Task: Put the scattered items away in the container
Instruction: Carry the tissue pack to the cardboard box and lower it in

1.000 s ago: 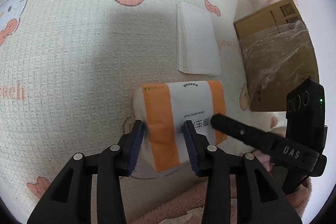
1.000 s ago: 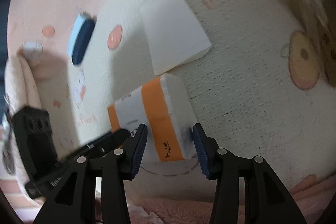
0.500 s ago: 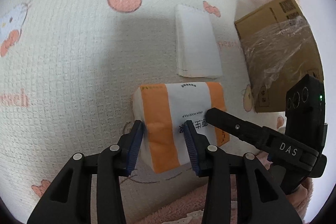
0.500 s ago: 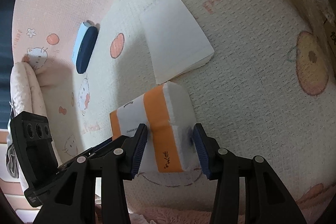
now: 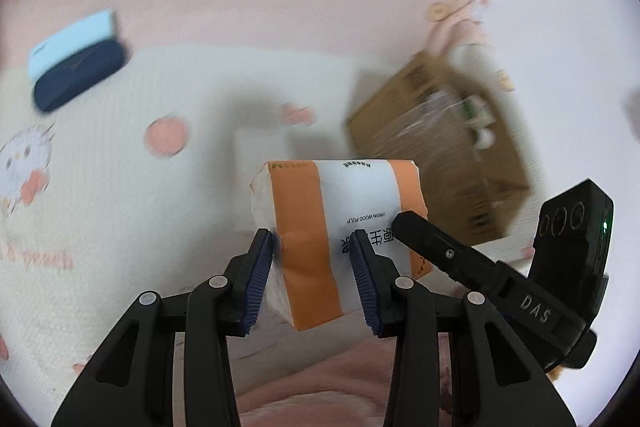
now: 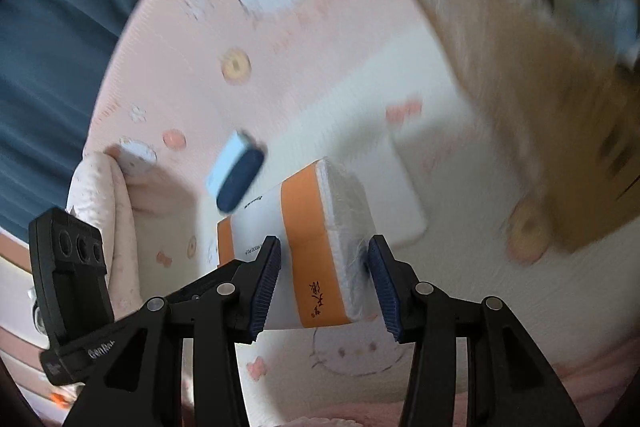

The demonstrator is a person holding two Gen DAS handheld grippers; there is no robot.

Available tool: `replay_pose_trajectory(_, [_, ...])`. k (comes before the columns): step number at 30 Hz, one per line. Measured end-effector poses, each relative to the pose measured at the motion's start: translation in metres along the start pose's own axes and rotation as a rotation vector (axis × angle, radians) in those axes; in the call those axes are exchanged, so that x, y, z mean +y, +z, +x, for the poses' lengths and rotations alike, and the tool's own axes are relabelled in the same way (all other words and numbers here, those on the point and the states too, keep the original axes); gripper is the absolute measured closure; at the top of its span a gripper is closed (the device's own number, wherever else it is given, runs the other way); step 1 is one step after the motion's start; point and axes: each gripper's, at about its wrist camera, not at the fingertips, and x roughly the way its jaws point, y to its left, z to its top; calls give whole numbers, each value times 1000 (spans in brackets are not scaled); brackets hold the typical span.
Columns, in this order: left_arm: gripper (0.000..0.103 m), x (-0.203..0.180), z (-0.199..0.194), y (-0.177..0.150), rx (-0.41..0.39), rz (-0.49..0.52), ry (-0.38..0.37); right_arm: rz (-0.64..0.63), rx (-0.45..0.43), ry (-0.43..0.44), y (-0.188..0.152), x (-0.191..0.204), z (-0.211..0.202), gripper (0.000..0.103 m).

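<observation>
Jaws of left gripper [image 5: 312, 263] and right gripper [image 6: 324, 275] both clamp tissue pack [image 5: 340, 223], raised off blanket [image 5: 120, 187].

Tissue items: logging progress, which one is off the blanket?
The orange-and-white tissue pack, clamped by both claws; the plain white stack lies flat on the blanket.

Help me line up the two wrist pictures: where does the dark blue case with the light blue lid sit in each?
Left wrist view: the dark blue case lies at the far left, above centre, on the blanket.
Right wrist view: the same case sits just left of centre, up-left of the held pack.
Shared landmark: the orange-and-white tissue pack, low centre in both.
</observation>
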Motion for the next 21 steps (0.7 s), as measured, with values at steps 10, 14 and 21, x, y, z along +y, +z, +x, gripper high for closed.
replay_pose_trajectory(10, [59, -143, 19, 55, -44, 194, -130, 37, -179, -47, 89, -51, -120, 59])
replay_pose_trajectory(14, [59, -190, 59, 68, 35, 221, -171, 99, -168, -91, 120, -94, -142, 59])
replay_pose_trajectory(21, [59, -231, 122, 68, 178, 232, -143, 146, -45, -145, 148, -154, -133, 59])
